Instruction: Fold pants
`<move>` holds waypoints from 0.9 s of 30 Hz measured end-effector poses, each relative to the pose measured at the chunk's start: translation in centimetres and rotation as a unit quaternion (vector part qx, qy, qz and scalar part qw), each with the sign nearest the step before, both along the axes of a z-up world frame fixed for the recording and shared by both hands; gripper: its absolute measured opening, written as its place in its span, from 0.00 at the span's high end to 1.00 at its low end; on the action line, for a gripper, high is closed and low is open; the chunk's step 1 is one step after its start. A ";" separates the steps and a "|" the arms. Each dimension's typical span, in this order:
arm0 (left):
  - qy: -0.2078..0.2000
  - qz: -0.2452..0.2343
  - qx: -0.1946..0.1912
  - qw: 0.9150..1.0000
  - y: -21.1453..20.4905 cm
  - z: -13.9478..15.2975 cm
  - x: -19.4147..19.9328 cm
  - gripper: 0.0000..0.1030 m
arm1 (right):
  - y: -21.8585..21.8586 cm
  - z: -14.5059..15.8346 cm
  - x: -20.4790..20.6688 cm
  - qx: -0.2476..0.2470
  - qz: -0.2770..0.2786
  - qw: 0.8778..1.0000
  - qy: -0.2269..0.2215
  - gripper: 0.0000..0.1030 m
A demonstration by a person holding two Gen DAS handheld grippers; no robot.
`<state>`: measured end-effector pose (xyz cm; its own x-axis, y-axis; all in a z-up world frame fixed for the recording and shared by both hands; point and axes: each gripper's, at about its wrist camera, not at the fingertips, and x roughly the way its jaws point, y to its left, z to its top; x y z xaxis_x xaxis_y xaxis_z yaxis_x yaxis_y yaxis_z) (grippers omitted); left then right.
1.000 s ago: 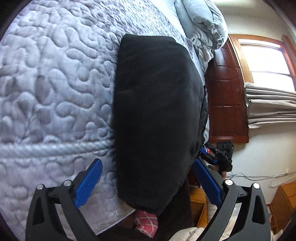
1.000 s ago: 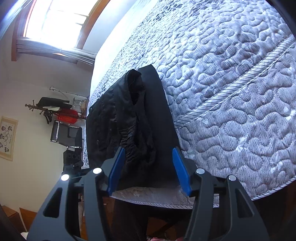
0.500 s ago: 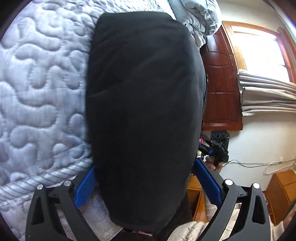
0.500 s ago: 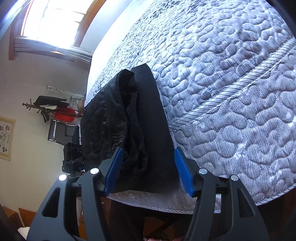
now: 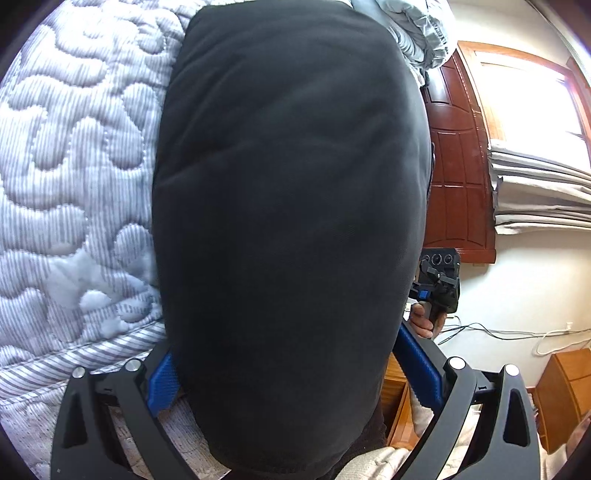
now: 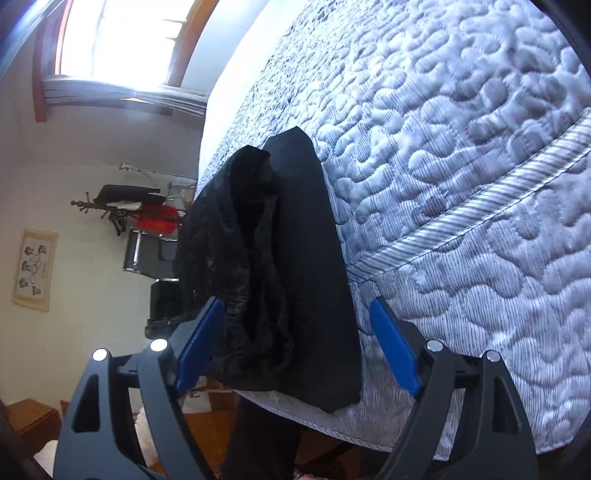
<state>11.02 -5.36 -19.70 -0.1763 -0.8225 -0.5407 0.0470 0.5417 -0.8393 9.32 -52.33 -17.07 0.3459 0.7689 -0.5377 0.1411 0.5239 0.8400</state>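
Between the left gripper's wide-spread blue fingers the pants now fill most of the view, far bigger than a second ago: this gripper has closed in on the near end, fabric sits in the gap, nothing pinched yet. Right gripper also wide open, fingers straddling the other end, where the cloth lies bunched and ruffled near the bed edge; it has crept only a little nearer. No grip on that side either, pads clear of the cloth as far as I can tell.

Pants lie as a dark narrow strip along the quilt edge, seemingly already doubled lengthwise, near corner overhanging the mattress rim slightly. Past the pants in the left view, the other gripper and the hand holding it show at the far end.

Judgement: approach phase ending, both ends lined up for a pinch, then one end likely gets carried over the other. Fold itself not started. Ruffled end may grab unevenly, layers could slip.

Farther off: pillow, dark wood door, window, coat rack, wall poster.
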 end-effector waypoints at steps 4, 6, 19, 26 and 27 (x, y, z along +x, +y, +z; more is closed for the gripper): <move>0.003 0.002 0.006 1.000 -0.9 0.2 0.1 0.04 | -0.4 -1.8 1.1 0.036 0.022 0.999 0.005 0.16; 0.004 0.003 0.007 1.000 -2.1 0.5 0.2 0.04 | -0.6 -2.5 1.7 0.048 0.030 0.998 0.008 0.16; 0.012 0.004 0.020 1.000 -4.9 1.0 0.7 0.04 | 1.0 -2.6 5.1 0.063 0.112 0.992 -0.007 0.15; 0.026 -0.004 0.011 1.000 -6.2 1.0 0.9 0.04 | 2.3 -2.2 6.0 0.060 0.141 0.988 -0.016 0.13; 0.029 -0.005 0.012 0.999 -6.3 0.8 1.0 0.04 | 2.4 -2.1 6.2 0.057 0.144 0.988 -0.016 0.13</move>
<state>12.05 -11.68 -18.85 -0.2158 -0.8072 -0.5494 0.0041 0.5619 -0.8272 15.48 -49.92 -19.21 0.1198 0.8932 -0.4335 -0.0270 0.4394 0.8979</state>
